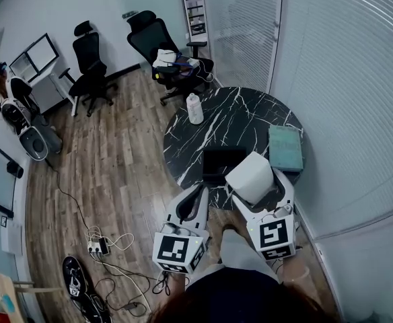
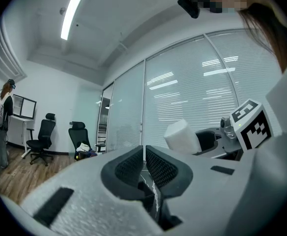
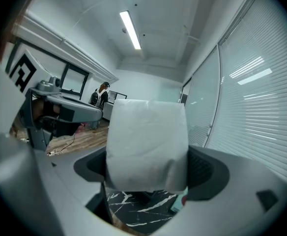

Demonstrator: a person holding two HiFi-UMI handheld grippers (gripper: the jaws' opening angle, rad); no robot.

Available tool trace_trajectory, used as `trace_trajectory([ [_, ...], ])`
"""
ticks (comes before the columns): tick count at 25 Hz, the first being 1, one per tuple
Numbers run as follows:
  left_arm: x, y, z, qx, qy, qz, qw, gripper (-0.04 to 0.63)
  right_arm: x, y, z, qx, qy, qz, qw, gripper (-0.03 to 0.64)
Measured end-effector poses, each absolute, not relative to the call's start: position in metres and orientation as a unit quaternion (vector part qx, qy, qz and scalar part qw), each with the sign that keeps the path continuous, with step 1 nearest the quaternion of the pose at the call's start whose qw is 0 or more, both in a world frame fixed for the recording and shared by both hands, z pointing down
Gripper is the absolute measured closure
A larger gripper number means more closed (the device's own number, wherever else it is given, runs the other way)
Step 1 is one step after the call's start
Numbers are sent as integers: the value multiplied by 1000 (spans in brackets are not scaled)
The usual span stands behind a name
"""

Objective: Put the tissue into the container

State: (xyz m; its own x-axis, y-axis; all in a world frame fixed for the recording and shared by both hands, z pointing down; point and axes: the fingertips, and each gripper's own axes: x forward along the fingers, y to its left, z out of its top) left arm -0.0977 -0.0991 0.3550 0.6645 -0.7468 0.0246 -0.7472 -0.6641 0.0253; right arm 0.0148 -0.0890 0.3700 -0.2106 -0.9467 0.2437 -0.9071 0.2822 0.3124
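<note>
The right tool (image 1: 258, 184) is clamped on a white tissue pack (image 1: 249, 175), one jaw pressed into each side. It holds the pack up above the near edge of the round black marble surface (image 1: 243, 116). The left tool (image 1: 198, 195) is just beside it, jaws together with nothing between them. A black container (image 1: 222, 161) sits on the surface just beyond the pack. A teal box (image 1: 285, 148) lies to its right, and a white bottle (image 1: 194, 108) stands at the far edge.
</note>
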Motion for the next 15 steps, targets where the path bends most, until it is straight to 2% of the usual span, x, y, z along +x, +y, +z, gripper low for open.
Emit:
trace_trajectory([
  [15, -79, -162, 353, 913, -408, 16, 7, 557, 31, -152, 379, 590, -775, -50, 219, 183],
])
